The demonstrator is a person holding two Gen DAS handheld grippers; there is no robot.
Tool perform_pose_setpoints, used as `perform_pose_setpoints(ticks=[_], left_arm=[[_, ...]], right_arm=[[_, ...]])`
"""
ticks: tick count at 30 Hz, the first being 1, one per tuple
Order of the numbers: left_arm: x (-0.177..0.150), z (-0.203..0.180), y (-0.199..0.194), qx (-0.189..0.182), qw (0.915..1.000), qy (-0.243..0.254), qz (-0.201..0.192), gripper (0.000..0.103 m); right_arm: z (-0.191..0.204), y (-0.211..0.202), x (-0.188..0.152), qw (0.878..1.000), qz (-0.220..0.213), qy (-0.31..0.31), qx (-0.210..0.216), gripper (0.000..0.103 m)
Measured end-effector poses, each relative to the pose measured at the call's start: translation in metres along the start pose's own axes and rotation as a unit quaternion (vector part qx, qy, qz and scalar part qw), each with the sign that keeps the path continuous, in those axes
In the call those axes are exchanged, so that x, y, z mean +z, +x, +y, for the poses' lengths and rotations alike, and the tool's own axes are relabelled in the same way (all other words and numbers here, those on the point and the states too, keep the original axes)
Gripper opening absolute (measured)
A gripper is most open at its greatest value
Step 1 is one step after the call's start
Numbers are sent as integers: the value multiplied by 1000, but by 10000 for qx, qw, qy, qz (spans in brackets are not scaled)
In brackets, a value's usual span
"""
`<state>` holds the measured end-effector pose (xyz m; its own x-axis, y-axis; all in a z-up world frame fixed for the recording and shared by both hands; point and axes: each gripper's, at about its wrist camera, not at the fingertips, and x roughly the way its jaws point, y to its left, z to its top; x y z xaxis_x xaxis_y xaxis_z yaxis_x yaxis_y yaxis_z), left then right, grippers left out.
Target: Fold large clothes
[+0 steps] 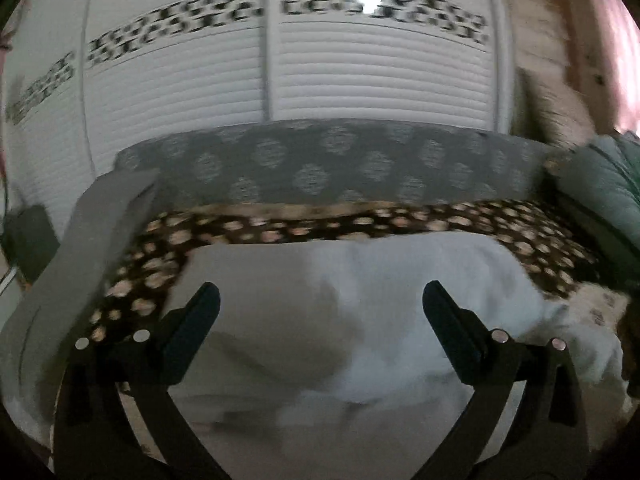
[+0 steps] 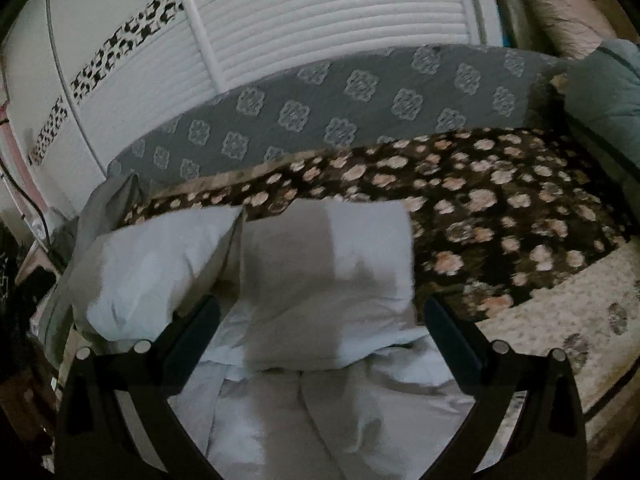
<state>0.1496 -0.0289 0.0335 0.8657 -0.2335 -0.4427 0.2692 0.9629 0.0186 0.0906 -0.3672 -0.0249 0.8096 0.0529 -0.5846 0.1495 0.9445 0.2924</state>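
**Q:** Right wrist view: where does the garment lie, and in what shape?

**A:** White garment (image 2: 320, 280), pale and partly folded, lies on a dark blanket with pale spots (image 2: 500, 208). One flap is doubled over toward the far edge; a second fold rises at the left. Looser, creased cloth spreads below, between the fingers of the right gripper (image 2: 322, 312). Fingers stand wide apart, nothing between them; whether they touch the cloth cannot be told.

**Q:** And the left wrist view?

**A:** Same white garment (image 1: 320, 300), blurred, fills the lower middle. Left gripper (image 1: 320, 300) is spread wide over it, holding nothing. A grey strip of cloth (image 1: 80, 260) runs up the left side, just beside the left finger.

**Q:** What surrounds the work area?

**A:** Beyond the spotted blanket (image 1: 360, 220) lies a grey quilt with pale medallions (image 2: 360, 108), and behind that a white ribbed panel with a black-patterned band (image 2: 320, 20). A teal cushion (image 2: 600, 100) sits at the right; a cream patterned cover (image 2: 560, 328) borders the blanket near the right finger.
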Motion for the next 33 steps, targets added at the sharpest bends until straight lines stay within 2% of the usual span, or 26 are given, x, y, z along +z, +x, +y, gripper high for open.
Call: perform_pose_setpoints(ticks=[2,6,9,12,14,16,18,20,23,25,28,29,31,33], left_arm=[[1,21,1,207,9996,-196,-18,100],[-1,67,11,592,9959,-673,146,100],[-10,94,17,720,9919,-1013,254,100],[-16,105,25,814,9888,-1196,366,100],[-19,107,29,826,9881,-1229,422,100],[-22,105,34,833,9887,-1154,469,100],[-25,98,38,839,9898,-1030,505,100],[-24,92,41,867,9906,-891,563,100],[-23,90,41,911,9911,-794,550,100],[-22,92,38,980,9907,-801,507,100],[-20,93,35,1076,9898,-825,432,100],[-20,91,36,1042,9904,-805,431,100],[-21,84,40,960,9917,-730,454,100],[-24,76,48,881,9930,-589,531,100]], right_arm=[[13,8,-1,9999,37,-118,79,101],[49,12,0,9972,-93,-530,515,101],[66,22,-3,9942,107,-461,966,101],[78,35,-10,9925,282,-573,1044,99],[81,45,-14,9906,444,-626,1131,76],[80,51,-18,9900,536,-624,1148,26],[78,53,-20,9897,530,-650,1160,12],[75,47,-18,9899,454,-707,1140,7],[57,29,-2,9948,42,-702,736,5],[33,13,13,9972,-367,-638,96,5],[-13,4,27,9961,-562,-207,-646,5],[-24,7,29,9957,-481,-123,-783,6],[-45,32,26,9946,162,-29,-1024,7],[-57,49,16,9887,488,47,-1417,11]])
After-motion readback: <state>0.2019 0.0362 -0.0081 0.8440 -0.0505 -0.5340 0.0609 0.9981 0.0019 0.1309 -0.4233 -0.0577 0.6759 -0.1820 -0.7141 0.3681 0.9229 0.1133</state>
